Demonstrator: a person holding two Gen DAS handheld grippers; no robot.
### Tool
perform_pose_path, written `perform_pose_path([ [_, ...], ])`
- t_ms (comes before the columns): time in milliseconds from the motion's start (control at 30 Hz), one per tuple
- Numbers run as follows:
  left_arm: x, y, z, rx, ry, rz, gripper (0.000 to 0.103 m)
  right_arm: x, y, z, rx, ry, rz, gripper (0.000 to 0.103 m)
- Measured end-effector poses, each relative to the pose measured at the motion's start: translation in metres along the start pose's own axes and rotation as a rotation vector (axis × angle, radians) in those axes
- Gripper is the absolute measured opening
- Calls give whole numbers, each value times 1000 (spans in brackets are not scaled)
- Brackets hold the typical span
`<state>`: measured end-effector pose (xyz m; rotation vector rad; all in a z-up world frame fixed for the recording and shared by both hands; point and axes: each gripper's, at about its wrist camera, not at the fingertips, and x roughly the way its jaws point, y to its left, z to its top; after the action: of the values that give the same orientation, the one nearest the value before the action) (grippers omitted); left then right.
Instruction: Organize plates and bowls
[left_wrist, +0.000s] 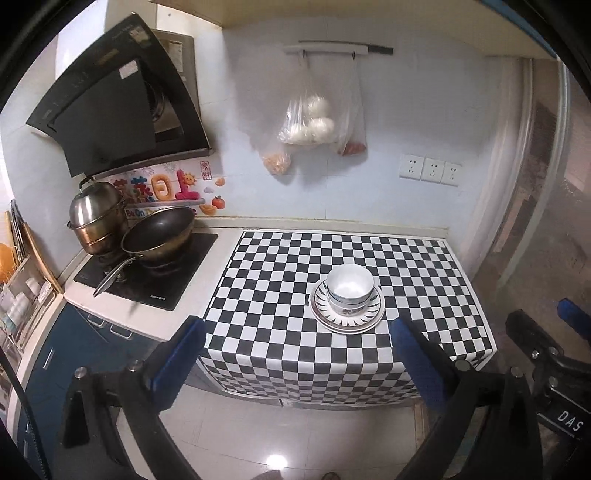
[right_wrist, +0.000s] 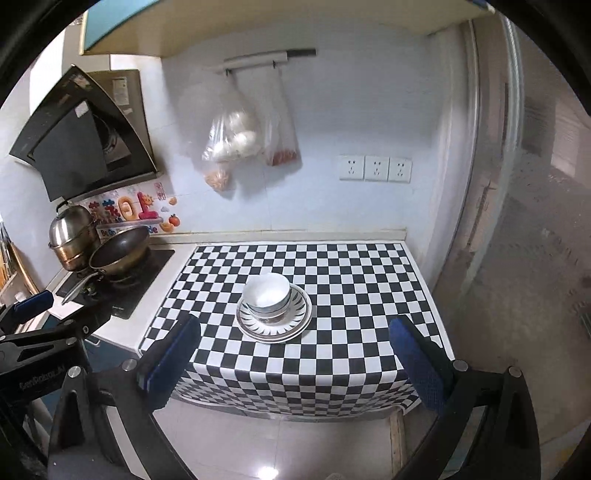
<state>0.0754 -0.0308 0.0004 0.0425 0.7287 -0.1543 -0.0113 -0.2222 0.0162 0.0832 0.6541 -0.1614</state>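
White bowls (left_wrist: 350, 290) (right_wrist: 268, 295) sit nested in a stack on top of stacked white plates (left_wrist: 372, 314) (right_wrist: 295, 318) with dark ray patterns, all on the checkered cloth (left_wrist: 280, 280) (right_wrist: 354, 295). My left gripper (left_wrist: 299, 334) hangs open in front of the counter edge, well short of the stack, nothing between its blue fingers (left_wrist: 183, 354). Over the cloth's front edge my right gripper (right_wrist: 293, 338) is open too, with the stack just beyond its gap. The other gripper shows at the right edge of the left wrist view and the left edge of the right wrist view.
A wok (left_wrist: 159, 234) (right_wrist: 120, 251) and a steel steamer pot (left_wrist: 96, 221) (right_wrist: 72, 238) stand on the stove at the left under a black hood (left_wrist: 110, 107). Plastic bags (left_wrist: 310, 125) (right_wrist: 236, 140) hang from a wall rail. Sockets (left_wrist: 430, 170) are on the wall. A dish rack (left_wrist: 18, 288) stands far left.
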Motion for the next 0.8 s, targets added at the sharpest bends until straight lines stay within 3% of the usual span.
perform_pose_path([
  [333,-52,42,-26,8,-36,-26,103,-83,40,-24,15,-65,-47,103],
  [800,-90,81,-47,49,-66,-37,103,-120,84,-50,38,-62,-80,103],
])
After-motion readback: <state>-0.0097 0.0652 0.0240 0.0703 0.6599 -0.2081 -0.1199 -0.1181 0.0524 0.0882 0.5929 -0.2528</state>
